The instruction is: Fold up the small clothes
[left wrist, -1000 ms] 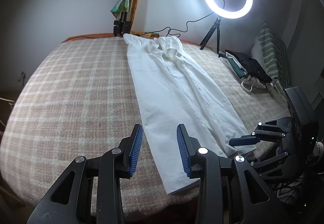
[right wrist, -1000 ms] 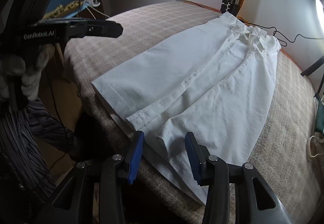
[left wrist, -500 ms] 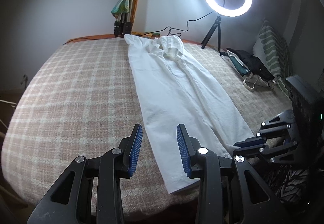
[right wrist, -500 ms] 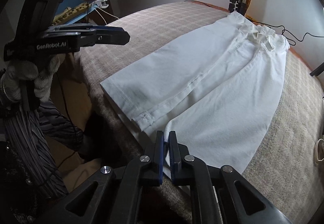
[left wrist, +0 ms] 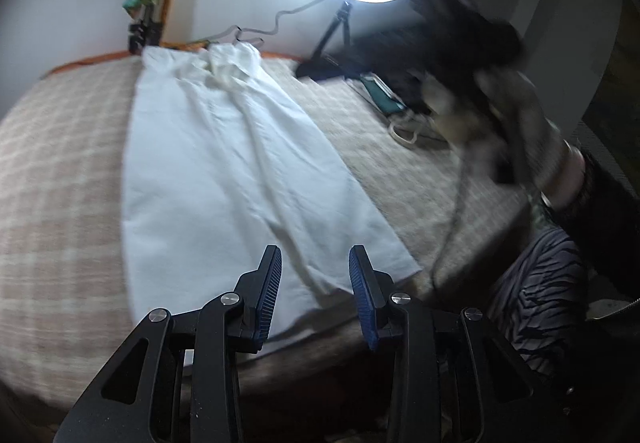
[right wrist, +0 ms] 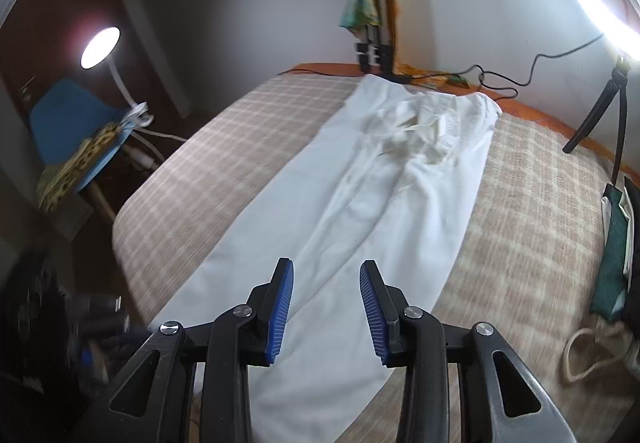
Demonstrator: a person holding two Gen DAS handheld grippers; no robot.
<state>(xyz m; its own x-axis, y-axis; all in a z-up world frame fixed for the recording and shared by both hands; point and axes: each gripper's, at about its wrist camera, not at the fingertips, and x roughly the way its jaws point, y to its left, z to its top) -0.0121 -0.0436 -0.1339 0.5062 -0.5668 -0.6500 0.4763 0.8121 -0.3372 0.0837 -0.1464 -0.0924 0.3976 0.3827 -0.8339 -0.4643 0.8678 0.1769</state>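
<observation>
White trousers lie full length on the checked bed, legs side by side, waistband far. No cross fold yet. Left gripper and right gripper hover over the hems, jaws wide apart, empty.

Left gripper: matte black plastic linkage arms with triangular cut-outs; round silver screw heads at four pivots; two fingers faced with ribbed blue pads.
Right gripper: same build, black arms, silver pivot screws, ribbed blue pads on both fingers; seen from the left wrist camera as a blurred black housing with a small green light.
Right hand: blurred, in a pale grey knit glove; light band at the wrist.
Clothing: dark fabric with grey zebra-like stripes.
</observation>
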